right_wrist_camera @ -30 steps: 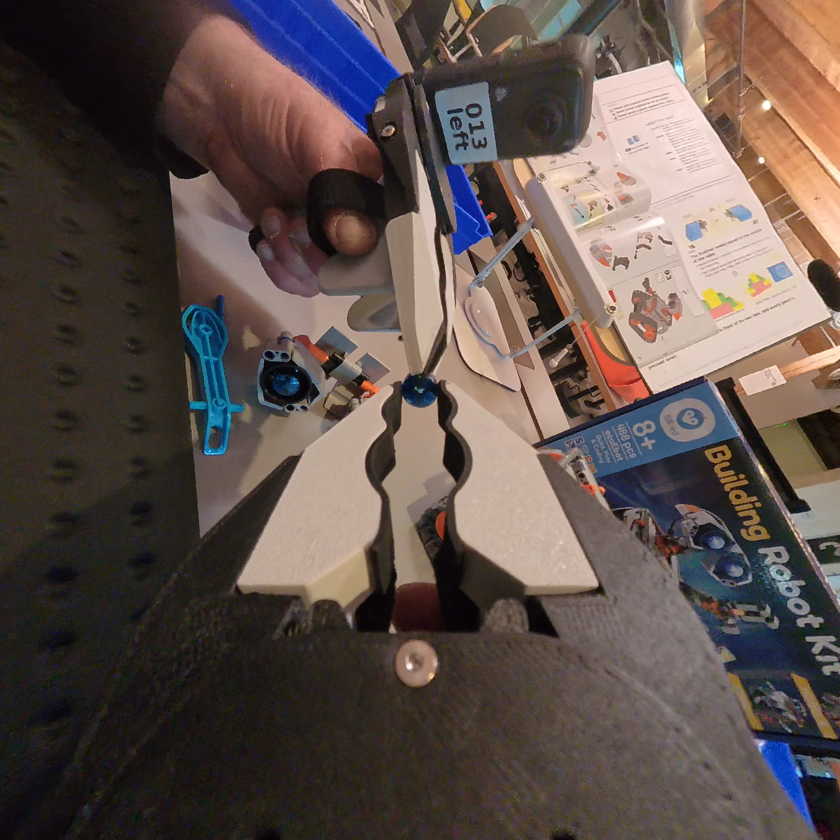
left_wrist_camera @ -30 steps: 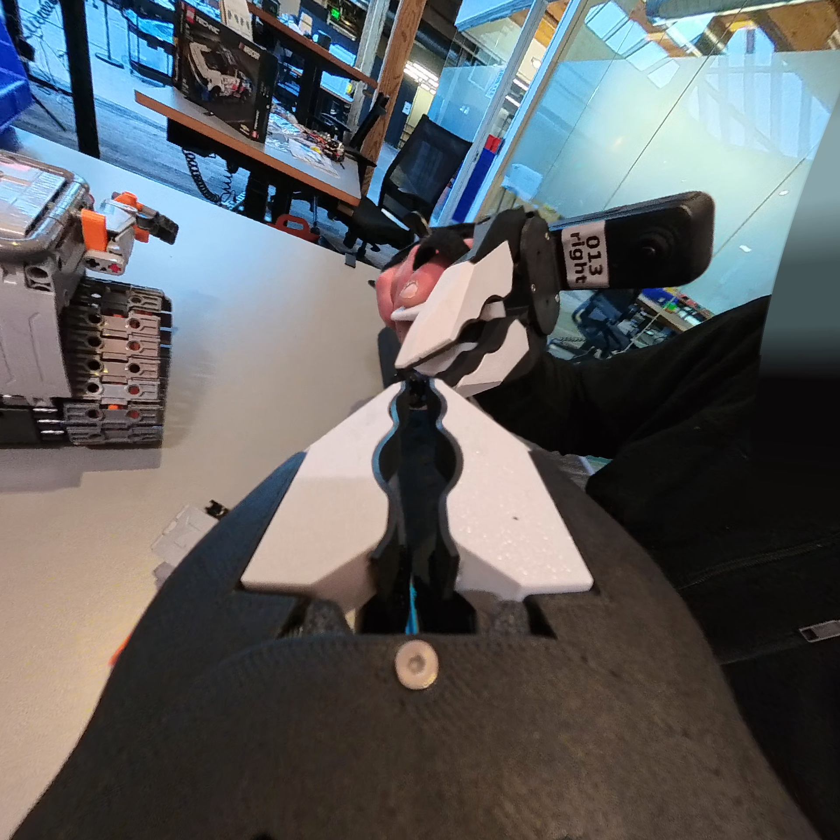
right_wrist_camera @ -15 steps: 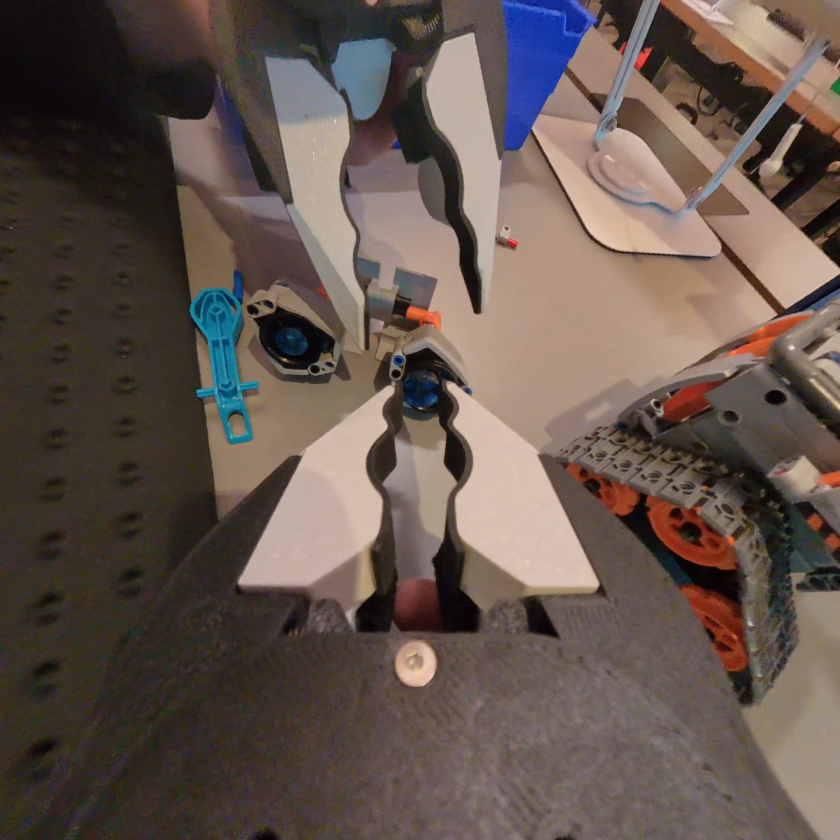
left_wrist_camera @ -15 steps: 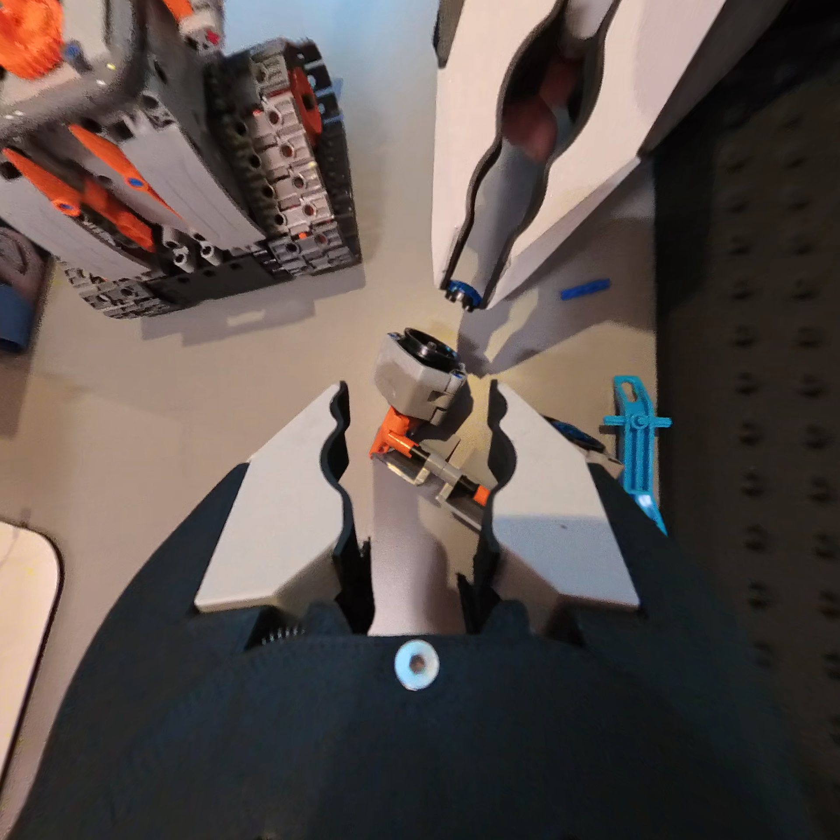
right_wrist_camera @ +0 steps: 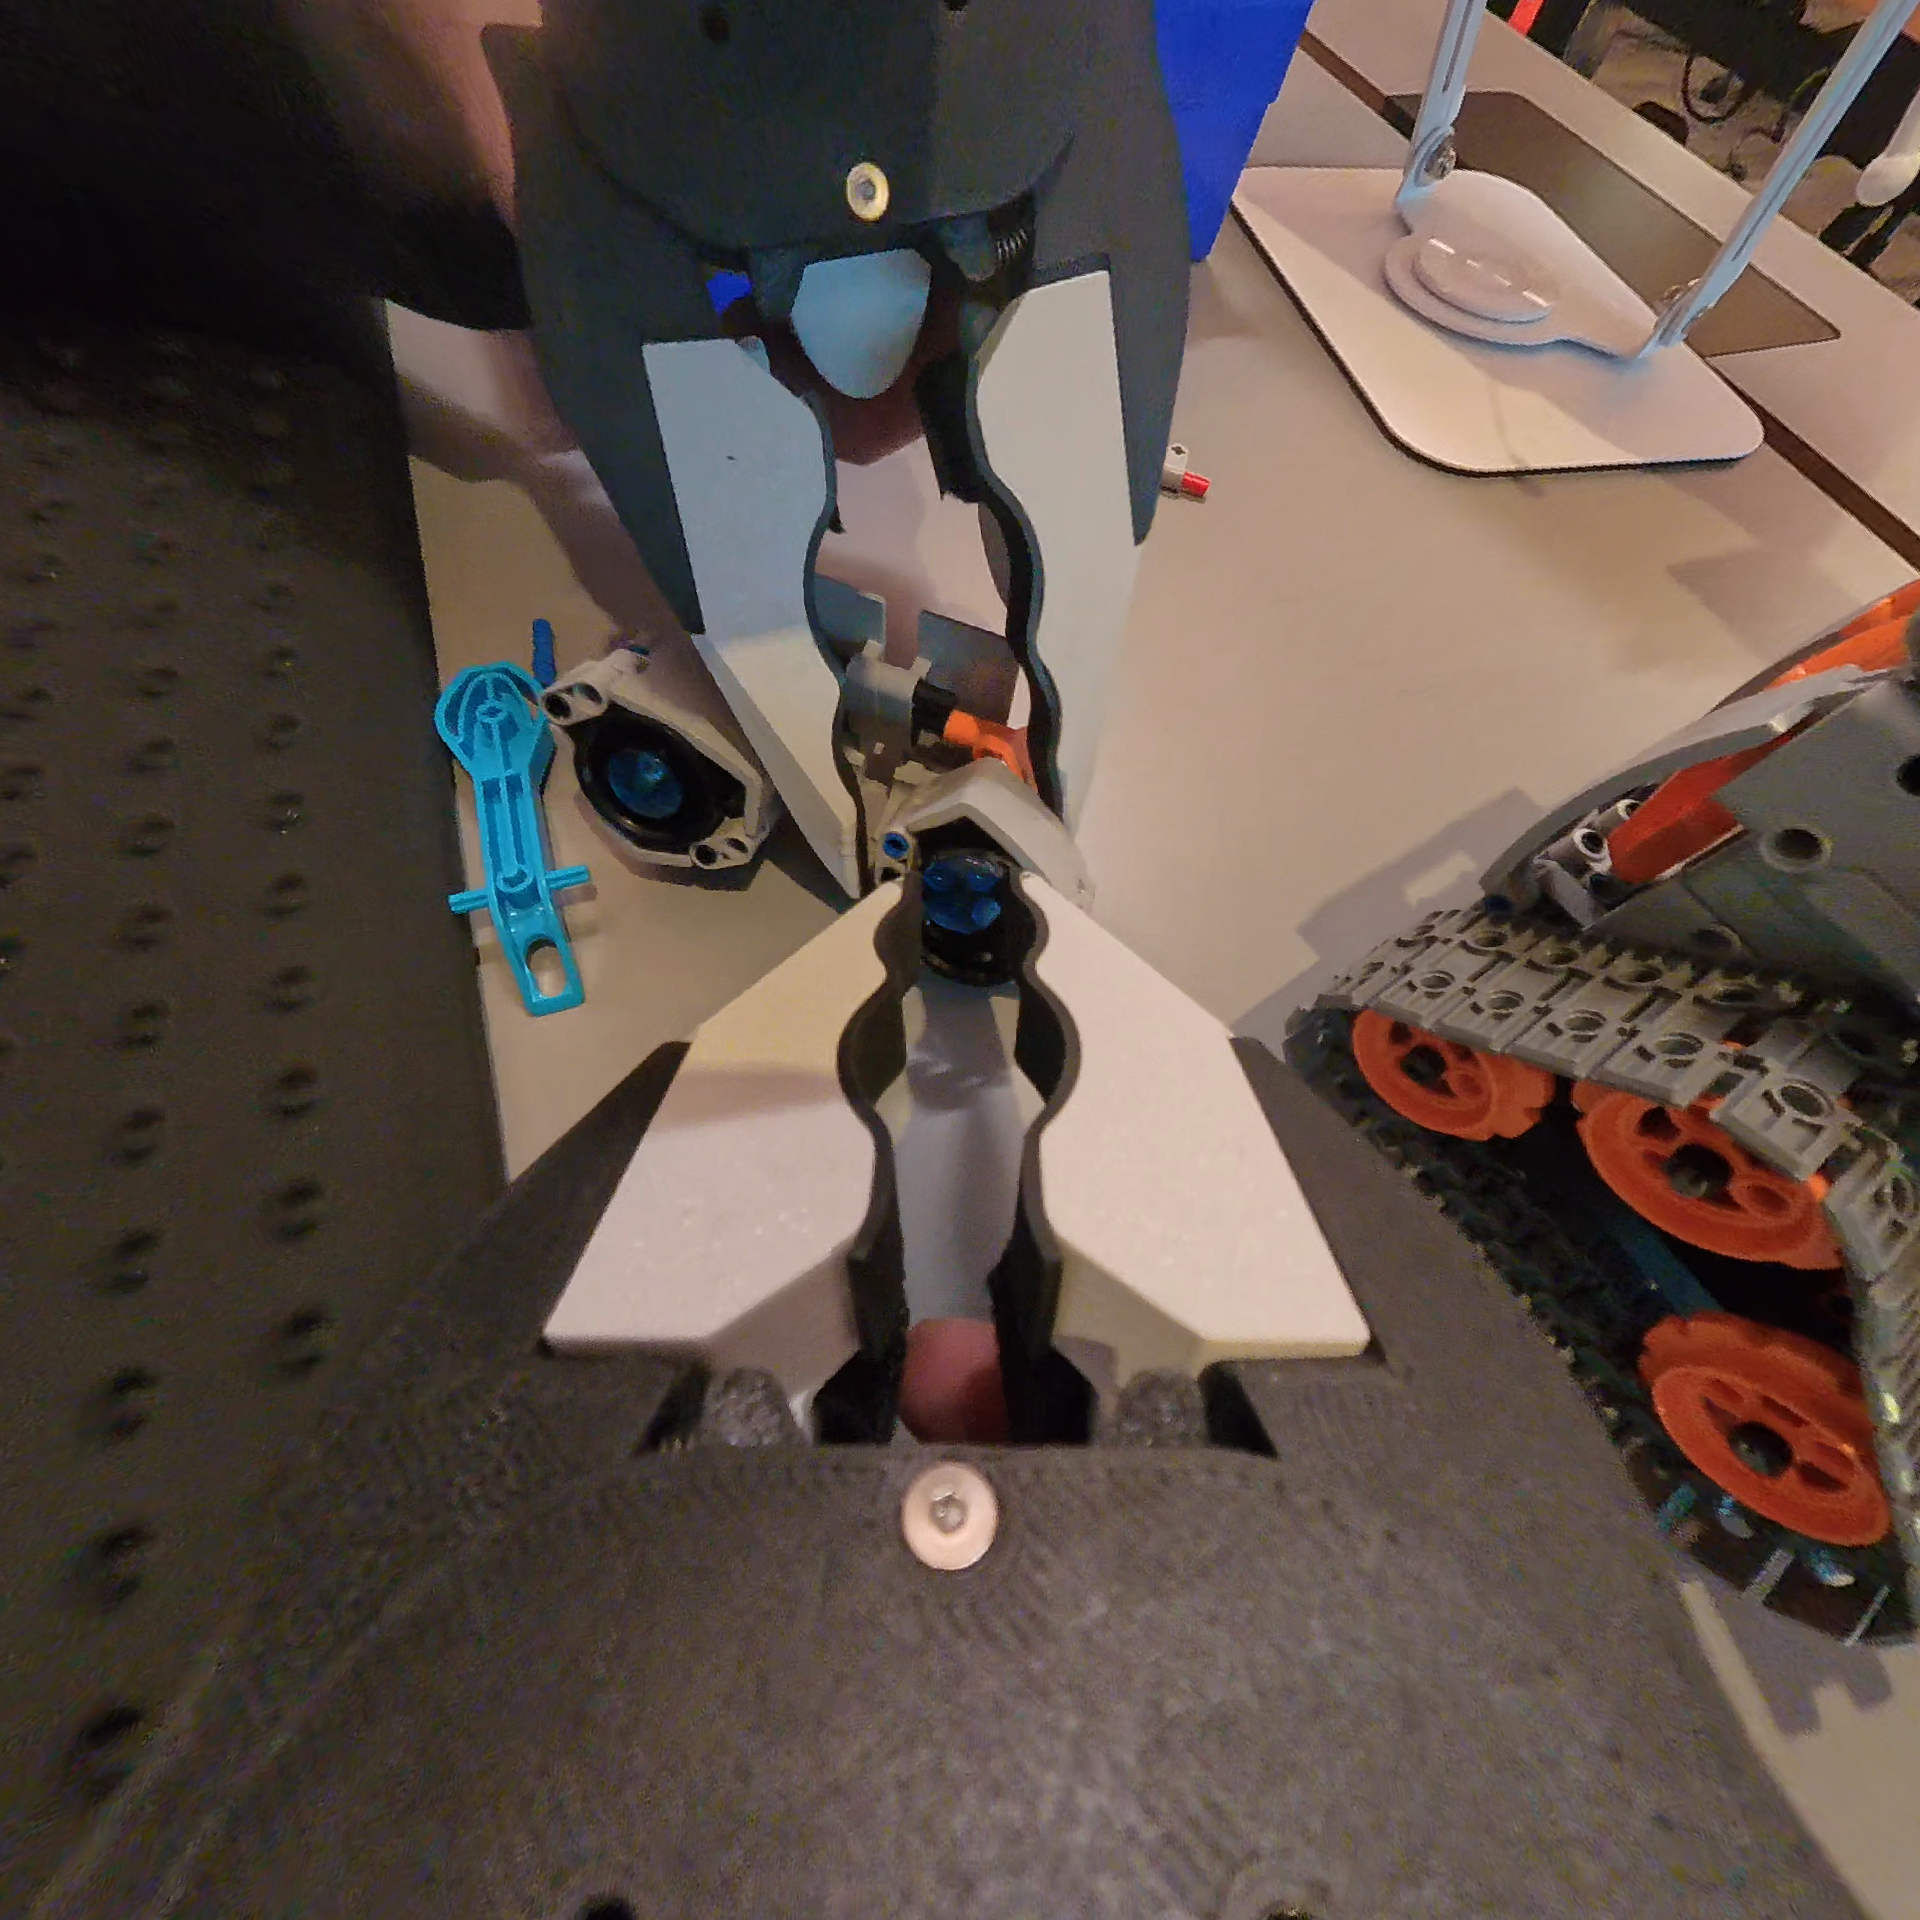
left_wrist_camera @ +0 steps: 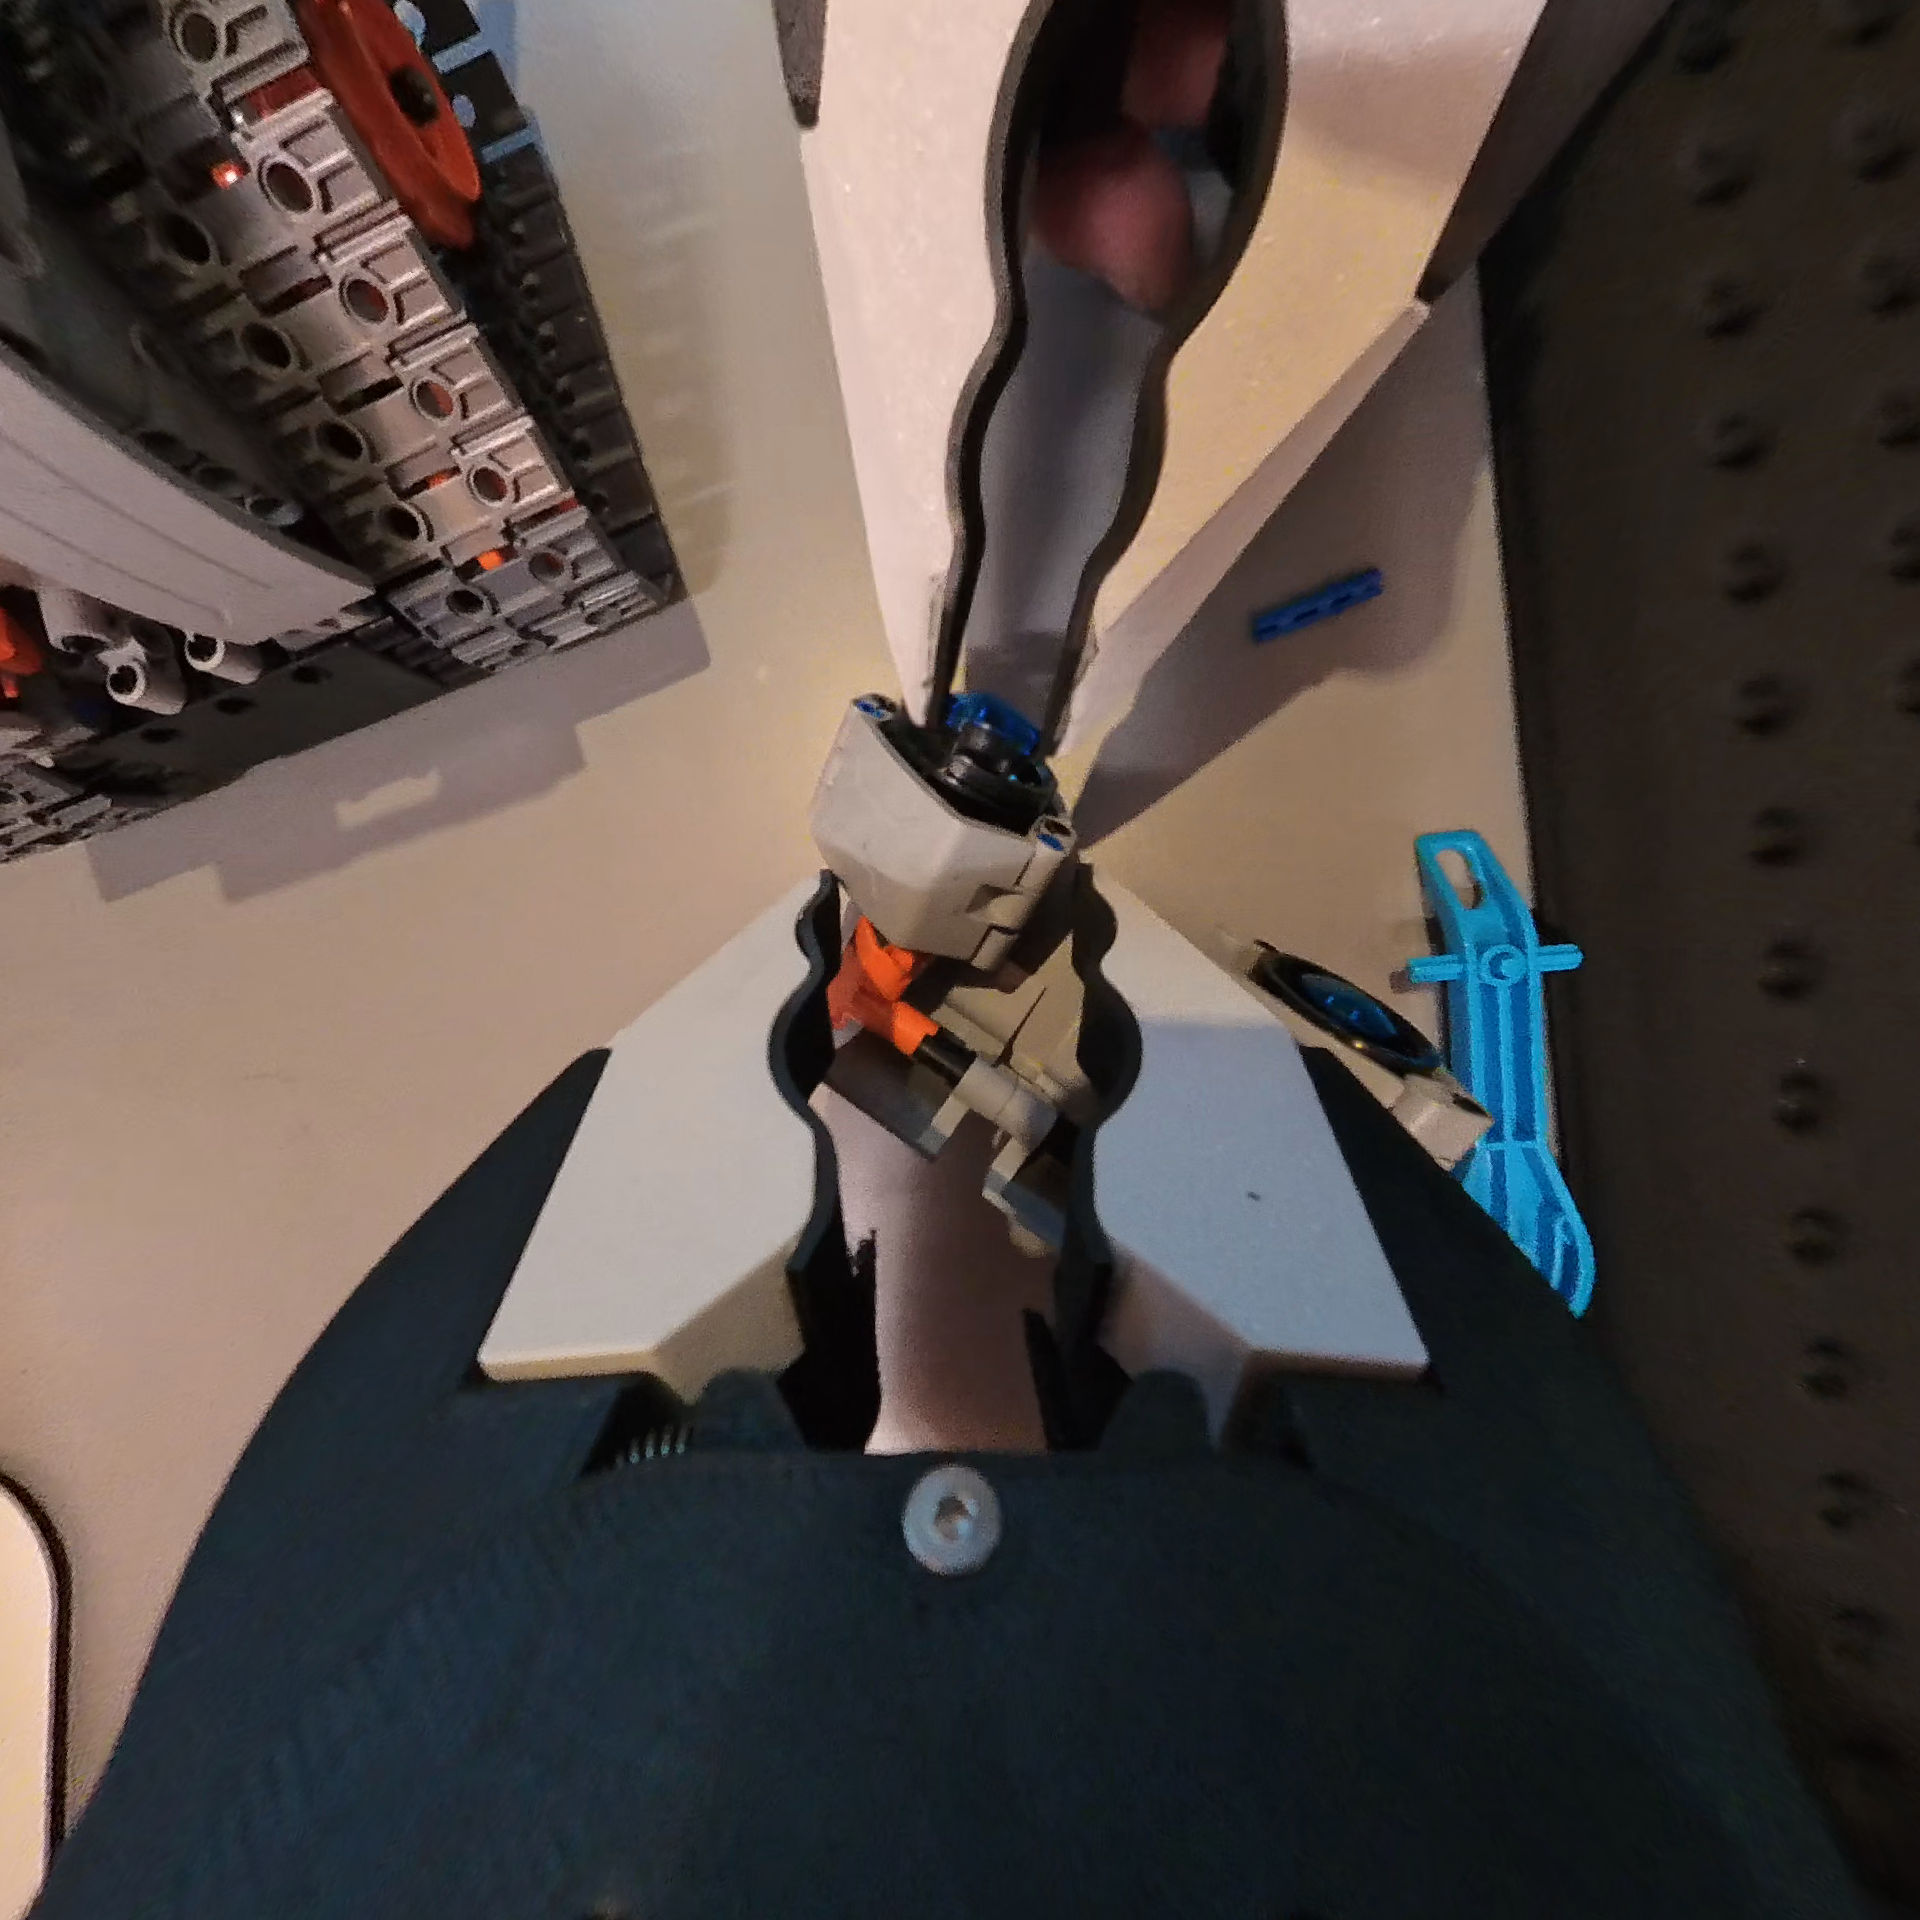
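My left gripper (left_wrist_camera: 951, 894) is shut on a grey and orange brick assembly (left_wrist_camera: 935, 831) that lies on the table. The assembly's grey housing with a black socket sticks out past the fingertips. My right gripper (right_wrist_camera: 961, 894) is shut on a small blue round piece (right_wrist_camera: 956, 883) and holds it against the black socket of the housing (right_wrist_camera: 987, 810). In the left wrist view the right gripper (left_wrist_camera: 992, 717) comes in from the top with the blue piece (left_wrist_camera: 982, 715) at its tips. In the right wrist view the left gripper (right_wrist_camera: 940, 821) comes in from the top, facing mine.
A second grey housing with a blue lens (right_wrist_camera: 655, 779) and a light blue lever tool (right_wrist_camera: 509, 831) lie beside a black perforated mat (right_wrist_camera: 208, 935). A tracked brick robot (right_wrist_camera: 1662, 1091) stands close on the other side. A small blue pin (left_wrist_camera: 1314, 603), a blue bin (right_wrist_camera: 1216, 104) and a white stand base (right_wrist_camera: 1486, 281) lie farther off. Both grippers' tips are close together, under 4 cm apart.
Both grippers came down from mid-air to the table. The left gripper opened over the grey assembly, then closed on it. The right gripper brought the blue piece onto the housing's socket.
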Tool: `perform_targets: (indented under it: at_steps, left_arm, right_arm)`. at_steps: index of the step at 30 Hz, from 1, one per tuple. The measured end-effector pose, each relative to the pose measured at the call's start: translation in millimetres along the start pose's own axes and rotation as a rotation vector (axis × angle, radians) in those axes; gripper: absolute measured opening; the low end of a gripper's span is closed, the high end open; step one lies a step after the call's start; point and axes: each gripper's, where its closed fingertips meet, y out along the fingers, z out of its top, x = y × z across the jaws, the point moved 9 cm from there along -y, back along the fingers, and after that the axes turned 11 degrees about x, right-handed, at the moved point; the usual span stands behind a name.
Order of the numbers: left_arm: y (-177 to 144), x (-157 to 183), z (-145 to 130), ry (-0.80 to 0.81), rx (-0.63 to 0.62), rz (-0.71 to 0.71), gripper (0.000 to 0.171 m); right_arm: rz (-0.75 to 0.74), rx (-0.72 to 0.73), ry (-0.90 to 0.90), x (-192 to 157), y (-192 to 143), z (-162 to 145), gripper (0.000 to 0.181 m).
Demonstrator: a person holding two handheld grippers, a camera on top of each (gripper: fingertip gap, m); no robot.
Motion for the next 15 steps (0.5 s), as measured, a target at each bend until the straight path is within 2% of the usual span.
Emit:
perform_targets:
  at_steps: [7, 15]
  left_arm:
    - [2.2, 0.1, 3.9, 0.033, 0.021, 0.018, 0.045]
    - [2.1, -1.8, 3.5, -0.014, 0.102, 0.015, 0.038]
  right_arm:
    - [-0.003, 0.009, 0.017, 3.5, -1.3, -0.7, 0.013]
    - [-0.018, 0.038, 0.028, 6.6, -8.0, 0.8, 0.013]
